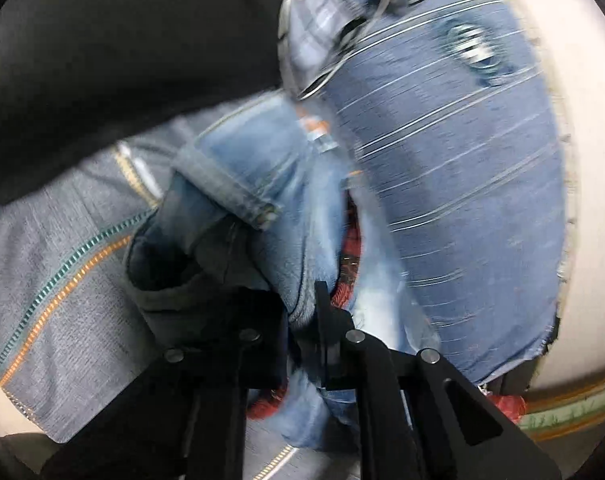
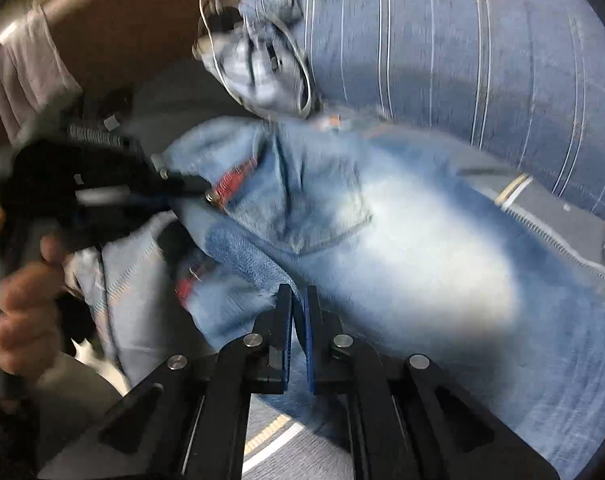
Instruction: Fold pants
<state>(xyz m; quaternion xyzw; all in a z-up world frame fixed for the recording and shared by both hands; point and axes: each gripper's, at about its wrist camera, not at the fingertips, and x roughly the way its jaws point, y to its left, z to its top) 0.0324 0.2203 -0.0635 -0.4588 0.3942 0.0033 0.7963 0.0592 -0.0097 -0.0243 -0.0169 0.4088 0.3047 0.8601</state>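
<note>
In the left wrist view, the left gripper (image 1: 302,300) is clamped on a thick bunch of light-blue denim, apparently the waistband end of the pants (image 1: 258,184), where a belt loop and a red plaid lining (image 1: 348,256) show. The fabric is pinched between the two black fingers and rises from them toward the centre of the picture. Under and around the pants lies a blue striped cloth (image 1: 462,184), and a grey cloth with teal and orange stitching (image 1: 62,280) spreads at lower left. The picture is blurred.

In the right wrist view, the right gripper (image 2: 300,312) has its fingers nearly together, with a thin edge of the denim held between the blue pads. The pants (image 2: 422,264) spread from there to the right, a back pocket (image 2: 322,200) facing up. At the left, the left gripper (image 2: 182,188) bites the waistband beside the red lining, and the person's hand (image 2: 18,280) wraps its handle. A small crumpled bundle of cloth (image 2: 262,60) sits near the top, on the blue striped cloth (image 2: 482,40).

The step in hand looks like an early one: both tools hold the waist end, probably to lift and spread the garment. The next move likely calls for drawing the two grips apart evenly to flatten the pants, keeping both pinches firm so that the heavy denim does not slip.
</note>
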